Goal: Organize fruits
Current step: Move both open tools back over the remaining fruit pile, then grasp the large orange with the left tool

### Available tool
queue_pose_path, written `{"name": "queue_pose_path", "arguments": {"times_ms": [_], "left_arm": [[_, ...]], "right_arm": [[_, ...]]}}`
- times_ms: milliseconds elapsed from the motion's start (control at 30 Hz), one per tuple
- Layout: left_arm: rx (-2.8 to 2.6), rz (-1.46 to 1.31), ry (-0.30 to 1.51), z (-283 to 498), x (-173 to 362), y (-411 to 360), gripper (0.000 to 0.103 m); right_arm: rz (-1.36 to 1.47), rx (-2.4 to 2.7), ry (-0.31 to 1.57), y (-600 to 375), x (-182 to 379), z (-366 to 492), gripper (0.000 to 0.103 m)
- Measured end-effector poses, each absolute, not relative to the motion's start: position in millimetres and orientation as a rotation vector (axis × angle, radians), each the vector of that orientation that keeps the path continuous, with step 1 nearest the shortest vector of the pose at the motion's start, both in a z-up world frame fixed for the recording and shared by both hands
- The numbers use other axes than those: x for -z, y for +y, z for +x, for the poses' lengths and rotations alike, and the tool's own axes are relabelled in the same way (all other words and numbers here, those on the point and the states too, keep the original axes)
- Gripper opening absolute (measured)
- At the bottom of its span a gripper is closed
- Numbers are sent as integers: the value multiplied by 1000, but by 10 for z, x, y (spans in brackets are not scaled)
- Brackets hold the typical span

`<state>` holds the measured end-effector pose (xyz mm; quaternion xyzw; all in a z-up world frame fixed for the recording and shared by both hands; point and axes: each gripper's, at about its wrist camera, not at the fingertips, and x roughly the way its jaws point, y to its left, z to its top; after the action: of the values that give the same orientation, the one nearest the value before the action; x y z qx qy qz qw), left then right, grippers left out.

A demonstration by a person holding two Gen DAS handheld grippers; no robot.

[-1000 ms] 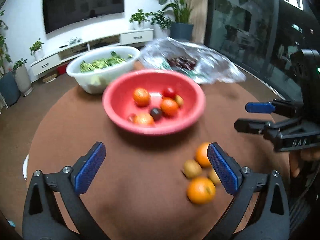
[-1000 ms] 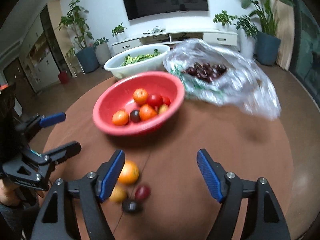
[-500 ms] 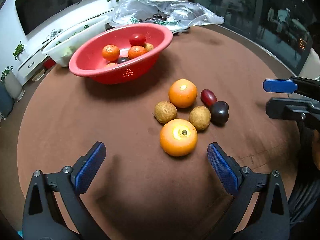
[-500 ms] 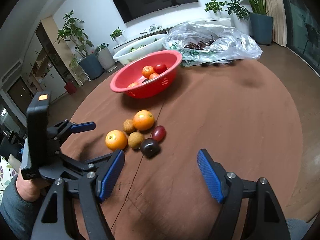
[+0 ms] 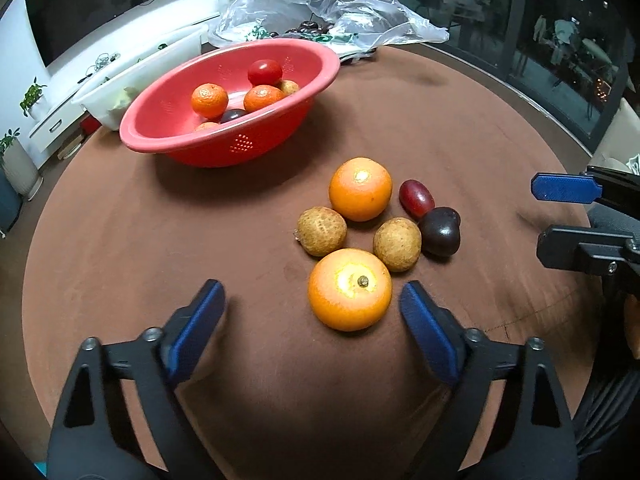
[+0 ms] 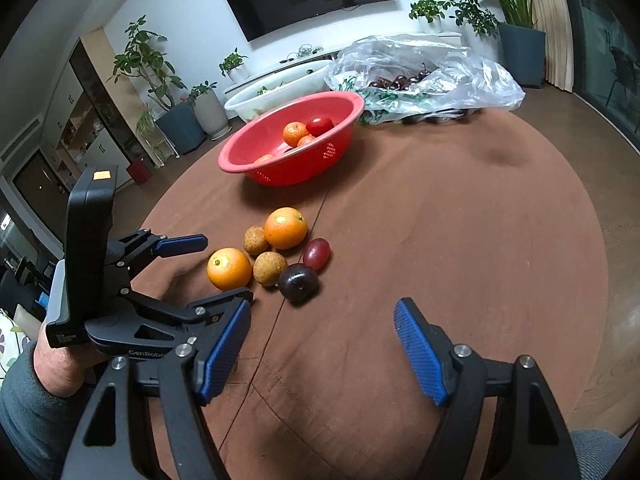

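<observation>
A cluster of fruit lies on the brown round table: a near orange, a far orange, two brown longans, a red grape tomato and a dark plum. A red colander bowl behind them holds several small fruits. My left gripper is open and empty, the near orange just ahead by its right finger. My right gripper is open and empty, near the plum. The left gripper also shows in the right wrist view.
A white basin of greens stands behind the red bowl. A clear plastic bag with dark cherries lies at the table's far edge. The right gripper shows at the right in the left wrist view.
Both grippers have pulled back and lowered toward the fruit cluster. The left gripper has closed in on the near orange. The fruits have not moved.
</observation>
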<state>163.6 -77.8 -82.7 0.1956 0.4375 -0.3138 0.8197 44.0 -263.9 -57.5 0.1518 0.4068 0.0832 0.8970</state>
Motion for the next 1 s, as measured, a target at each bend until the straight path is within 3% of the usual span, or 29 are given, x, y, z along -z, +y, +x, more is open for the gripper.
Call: {"name": "queue_pose_path", "arguments": {"times_ms": [100,333,567,1000], "left_arm": [[671,408,940,1656,841,-782,69],[688,393,942,1641,835,-797,59],[722,367,941,1605,811,-813,38],[718,245,939,1458,744,-555,36]], "right_arm": [[313,-172,847,-2629,588,437,78],[307,-174,853,-2611,596,440,77],[296,-173,859,-2588,602,446,77],[200,-205,896,-2393,596,609,72]]}}
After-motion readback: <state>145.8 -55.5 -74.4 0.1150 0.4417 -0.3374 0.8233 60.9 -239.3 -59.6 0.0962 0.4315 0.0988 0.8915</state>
